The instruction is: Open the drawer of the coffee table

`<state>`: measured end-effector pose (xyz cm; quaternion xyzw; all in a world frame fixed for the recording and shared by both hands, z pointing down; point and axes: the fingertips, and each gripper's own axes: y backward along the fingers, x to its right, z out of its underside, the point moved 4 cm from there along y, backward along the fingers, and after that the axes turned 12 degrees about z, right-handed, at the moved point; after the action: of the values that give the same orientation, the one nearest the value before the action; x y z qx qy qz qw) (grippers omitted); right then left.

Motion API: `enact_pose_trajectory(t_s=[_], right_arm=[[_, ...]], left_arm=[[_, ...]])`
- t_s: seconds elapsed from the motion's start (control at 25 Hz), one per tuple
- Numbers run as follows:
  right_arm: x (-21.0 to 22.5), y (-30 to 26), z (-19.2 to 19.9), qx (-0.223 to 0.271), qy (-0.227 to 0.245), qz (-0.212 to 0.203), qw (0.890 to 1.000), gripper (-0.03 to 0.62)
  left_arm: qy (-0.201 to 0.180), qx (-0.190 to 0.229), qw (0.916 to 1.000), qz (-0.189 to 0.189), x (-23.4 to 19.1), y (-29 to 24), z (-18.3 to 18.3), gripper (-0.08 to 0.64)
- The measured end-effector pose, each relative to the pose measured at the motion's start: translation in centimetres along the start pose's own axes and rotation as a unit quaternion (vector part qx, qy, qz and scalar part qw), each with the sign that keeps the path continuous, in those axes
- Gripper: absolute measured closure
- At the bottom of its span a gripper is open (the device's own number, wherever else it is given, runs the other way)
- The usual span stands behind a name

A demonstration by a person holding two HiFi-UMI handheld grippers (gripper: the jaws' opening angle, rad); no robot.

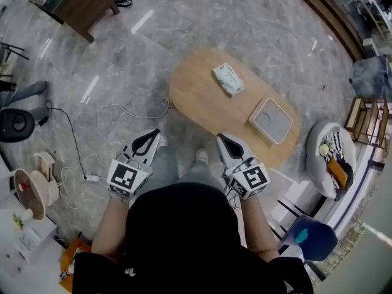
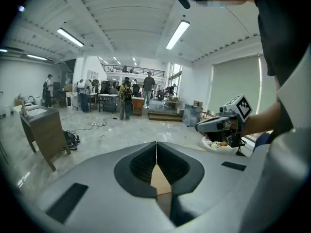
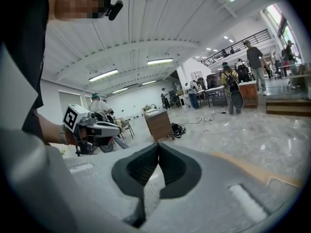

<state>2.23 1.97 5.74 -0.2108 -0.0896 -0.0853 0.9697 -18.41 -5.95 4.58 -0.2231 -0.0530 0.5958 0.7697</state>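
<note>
Facing the near long edge of the coffee table [image 1: 202, 97], both tools sit just short of it with jaws pressed together on nothing: the right gripper [image 1: 222, 138] has its tip at that edge, while the left gripper [image 1: 152, 135] hangs over floor off the table's rounded left end. The oval top runs from upper left to lower right in the head view and no drawer front shows from above, so the drawer probably sits under the rim, nearer the right gripper. Floor on the near side looks open for pulling, apart from a white cable [image 1: 131, 110] lying to the left.
</note>
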Motion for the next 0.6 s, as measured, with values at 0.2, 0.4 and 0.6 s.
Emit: enact_pose_trajectory(t_s=[0.2, 0.4, 0.6], right_arm=[[0.1, -3.6, 2.0, -0.017, -0.027, 0.059, 0.998, 0.594], [-0.6, -5.8, 4.8, -0.035, -0.043, 0.11, 0.992, 0.594], [-0.4, -6.8, 8.1, -0.049, -0.062, 0.159, 0.984, 0.594]], left_arm=[[-0.009, -0.039, 0.9969, 0.068, -5.0, -2.4, 3.1, 0.551], [-0.011, -0.076, 0.9893, 0.124, -8.3, -4.7, 6.6, 0.551], [-0.007, -0.109, 0.9812, 0.159, -10.9, -7.4, 10.5, 0.551]])
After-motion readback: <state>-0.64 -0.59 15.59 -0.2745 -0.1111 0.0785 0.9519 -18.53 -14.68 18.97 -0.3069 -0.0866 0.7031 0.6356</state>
